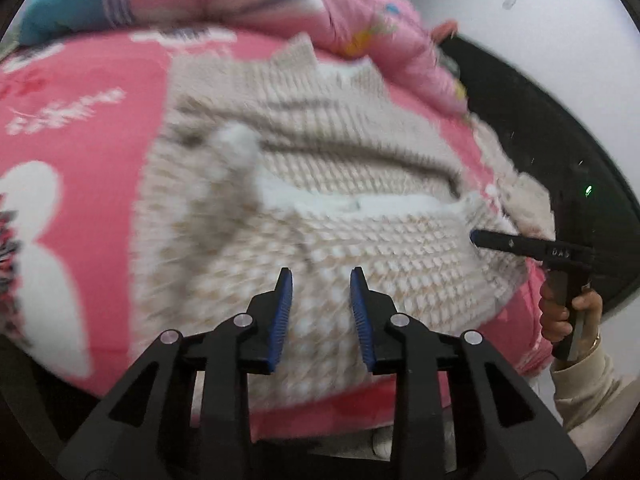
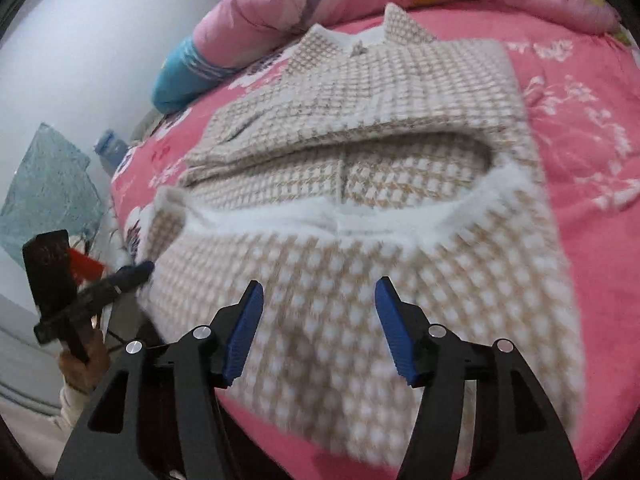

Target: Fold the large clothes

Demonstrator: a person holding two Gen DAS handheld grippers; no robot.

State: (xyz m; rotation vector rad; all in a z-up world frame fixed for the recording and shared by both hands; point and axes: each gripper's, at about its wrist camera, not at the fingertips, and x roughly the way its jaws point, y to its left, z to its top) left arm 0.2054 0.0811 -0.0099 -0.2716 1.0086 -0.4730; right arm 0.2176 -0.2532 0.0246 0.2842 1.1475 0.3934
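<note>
A beige and white houndstooth coat (image 1: 352, 248) with white fleece lining lies on a pink bed, its lower part folded up over the upper part. It also shows in the right wrist view (image 2: 360, 152), collar at the far end. My left gripper (image 1: 321, 280) is open and empty just above the folded near part. My right gripper (image 2: 319, 292) is open and empty over the near fold; it also shows in the left wrist view (image 1: 480, 238) at the coat's right edge. The left gripper shows in the right wrist view (image 2: 138, 272) at the coat's left edge.
The pink printed bedsheet (image 2: 592, 184) surrounds the coat. A rolled pink quilt (image 2: 280, 4) with a blue end lies along the far side of the bed. A white wall (image 2: 100, 40) and a teal bag (image 2: 44, 192) are at the left. A dark floor (image 1: 540, 120) lies beyond the bed.
</note>
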